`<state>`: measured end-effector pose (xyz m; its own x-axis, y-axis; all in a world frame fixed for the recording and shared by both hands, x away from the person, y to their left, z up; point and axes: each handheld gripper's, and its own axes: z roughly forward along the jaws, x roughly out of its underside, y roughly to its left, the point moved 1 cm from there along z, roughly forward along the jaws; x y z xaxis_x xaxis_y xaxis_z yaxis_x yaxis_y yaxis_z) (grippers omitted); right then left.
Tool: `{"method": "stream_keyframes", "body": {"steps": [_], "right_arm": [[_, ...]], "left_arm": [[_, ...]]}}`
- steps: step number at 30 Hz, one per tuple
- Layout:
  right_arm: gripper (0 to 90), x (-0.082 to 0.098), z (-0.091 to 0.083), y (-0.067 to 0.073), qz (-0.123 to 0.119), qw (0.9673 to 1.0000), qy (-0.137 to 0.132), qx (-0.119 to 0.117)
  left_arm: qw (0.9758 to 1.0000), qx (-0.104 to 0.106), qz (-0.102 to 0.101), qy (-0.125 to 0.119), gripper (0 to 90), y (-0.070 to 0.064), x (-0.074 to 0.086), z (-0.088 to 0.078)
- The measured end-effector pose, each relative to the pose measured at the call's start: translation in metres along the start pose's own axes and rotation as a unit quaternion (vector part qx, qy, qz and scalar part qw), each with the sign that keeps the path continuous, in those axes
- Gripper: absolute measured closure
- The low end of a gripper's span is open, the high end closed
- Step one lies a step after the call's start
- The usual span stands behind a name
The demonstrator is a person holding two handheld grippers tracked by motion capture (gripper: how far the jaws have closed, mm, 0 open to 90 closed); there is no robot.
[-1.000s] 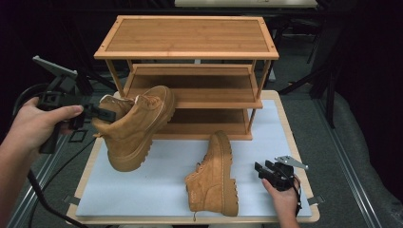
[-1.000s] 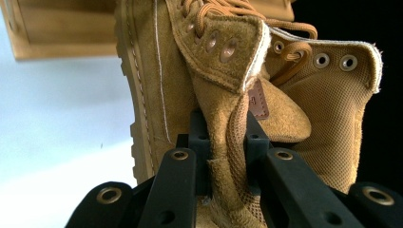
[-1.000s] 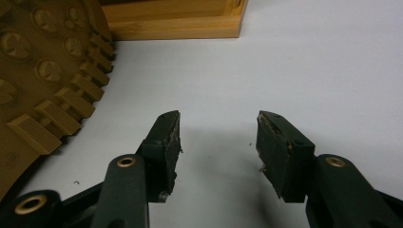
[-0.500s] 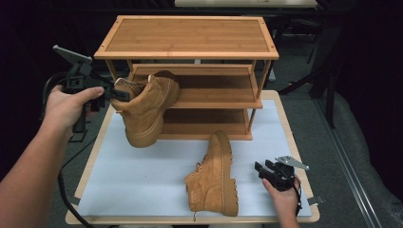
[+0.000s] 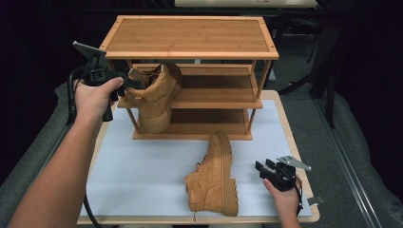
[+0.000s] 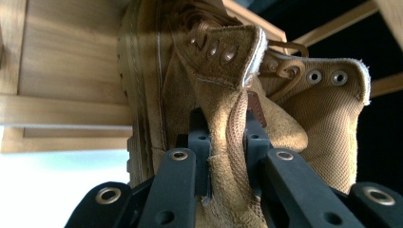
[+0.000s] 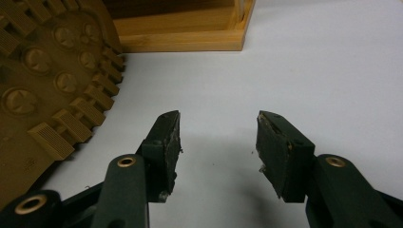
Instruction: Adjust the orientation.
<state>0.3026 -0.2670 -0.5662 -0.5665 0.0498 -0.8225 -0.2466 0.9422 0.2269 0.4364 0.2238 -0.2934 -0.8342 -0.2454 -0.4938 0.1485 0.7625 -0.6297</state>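
Held boot [image 5: 154,97]: tan suede, high-laced. Raised off the table at the left front of the rack, toe pointing down, sole facing right toward the shelves, beside the middle shelf's left end. In the left gripper view its tongue [image 6: 228,109] runs up between the two black jaws, which are clamped on it from both sides; the collar with metal eyelets stands open to the right of the jaws.

Left gripper [image 5: 124,84]: gripping the held boot's tongue, carried by the left hand [image 5: 95,97] at the rack's far-left corner.

Second boot [image 5: 214,175]: same make, lying on its side on the white mat [image 5: 138,175], near centre, toe toward the near edge, sole facing right.

Right gripper [image 5: 262,169]: resting low at the near right, just beside the second boot's sole. Jaws spread apart, nothing between them; bare mat shows in the gap, with the ridged sole [image 7: 47,90] to their left.

Rack [image 5: 190,38]: bamboo, three tiers, at the far side of the table [image 5: 294,156].
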Motion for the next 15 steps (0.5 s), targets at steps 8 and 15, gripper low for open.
{"method": "stream_keyframes", "body": {"steps": [8,15], "right_arm": [[49.9,0.0,0.0,0.0,0.001,1.0,-0.002,-0.001],[49.9,0.0,0.002,0.002,0.0,1.0,-0.008,-0.004]], "left_arm": [[0.9998,-0.007,0.018,0.006,76.9,-0.007,0.011,0.009],[0.9996,-0.006,0.026,0.011,72.4,-0.008,0.018,0.011]]}}
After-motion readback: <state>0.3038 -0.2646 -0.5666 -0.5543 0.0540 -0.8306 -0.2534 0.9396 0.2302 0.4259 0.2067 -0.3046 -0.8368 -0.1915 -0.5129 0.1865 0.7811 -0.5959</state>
